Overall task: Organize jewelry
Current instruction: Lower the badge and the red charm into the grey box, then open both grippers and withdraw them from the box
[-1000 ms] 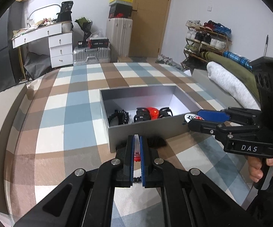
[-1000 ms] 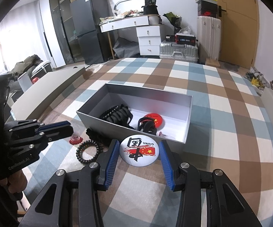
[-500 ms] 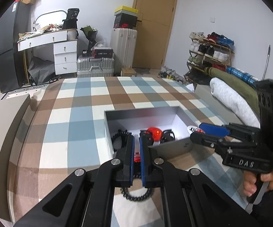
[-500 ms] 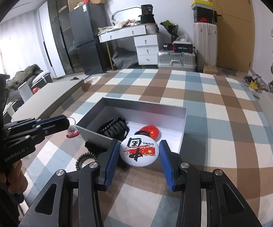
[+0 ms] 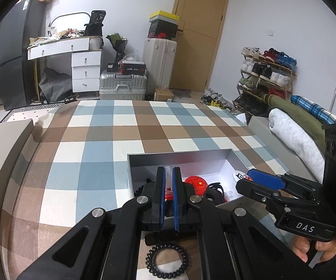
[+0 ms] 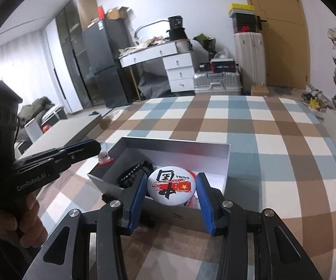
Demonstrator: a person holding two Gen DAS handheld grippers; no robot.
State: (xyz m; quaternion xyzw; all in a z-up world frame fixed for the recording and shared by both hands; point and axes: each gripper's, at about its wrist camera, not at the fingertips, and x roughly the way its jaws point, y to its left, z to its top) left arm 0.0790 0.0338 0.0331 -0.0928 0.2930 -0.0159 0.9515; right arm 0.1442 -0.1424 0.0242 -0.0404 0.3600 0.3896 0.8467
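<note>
- While both grippers hang over the grey box (image 6: 217,144), the right gripper (image 6: 171,186) clamps a white badge (image 6: 170,184)
- left gripper (image 5: 167,186) pinches a small clear-and-red trinket (image 6: 104,157)
- black hair tie (image 5: 167,260) lies on the checked cloth (image 5: 98,140)

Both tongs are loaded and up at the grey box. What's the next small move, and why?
Probably ease the right tongs open. Their white China badge hangs over the grey box, past its near wall, so it should drop inside beside the red badge. The left tongs grip a small clear-and-red piece at the box's left wall.
</note>
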